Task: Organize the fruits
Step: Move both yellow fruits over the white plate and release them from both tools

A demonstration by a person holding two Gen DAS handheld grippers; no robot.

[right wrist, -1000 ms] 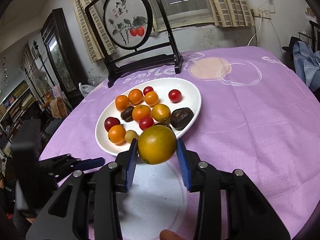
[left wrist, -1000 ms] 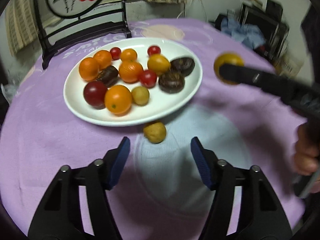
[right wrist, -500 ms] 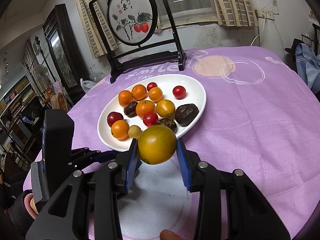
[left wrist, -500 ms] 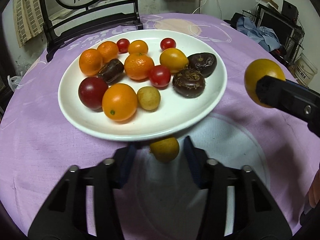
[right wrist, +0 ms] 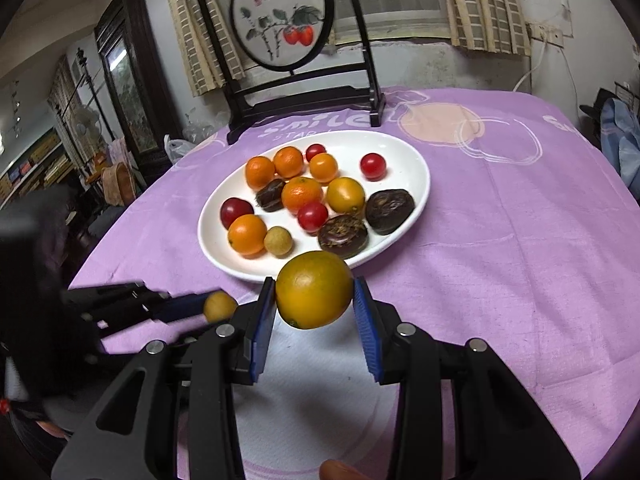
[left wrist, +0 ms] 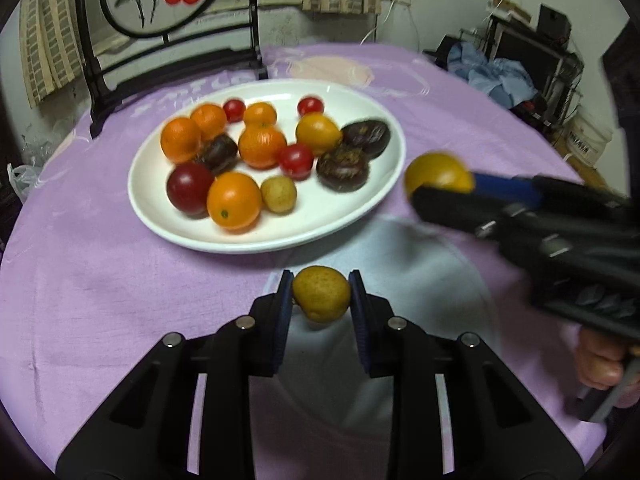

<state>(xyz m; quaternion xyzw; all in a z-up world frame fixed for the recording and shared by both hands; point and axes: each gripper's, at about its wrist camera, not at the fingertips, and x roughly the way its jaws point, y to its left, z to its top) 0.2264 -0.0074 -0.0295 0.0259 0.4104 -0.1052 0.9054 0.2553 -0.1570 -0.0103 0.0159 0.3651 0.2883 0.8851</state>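
A white plate (left wrist: 168,216) (right wrist: 412,148) on the purple tablecloth holds several oranges, cherry tomatoes, dark fruits and a small tan fruit. My left gripper (left wrist: 320,300) is shut on a small yellow-brown fruit (left wrist: 320,298), held just above the cloth in front of the plate; it also shows in the right wrist view (right wrist: 219,306). My right gripper (right wrist: 314,298) is shut on a large yellow-orange fruit (right wrist: 314,294), held above the plate's near right edge; it shows in the left wrist view (left wrist: 438,174).
A black framed round painting stand (right wrist: 280,40) stands at the table's far edge behind the plate. A pale round patch (left wrist: 400,300) marks the cloth under both grippers. Furniture and clutter surround the table.
My left gripper moved in around the small yellow-brown fruit, closed on it and lifted it slightly. My right gripper kept hold of the large fruit and shifted a little toward the plate.
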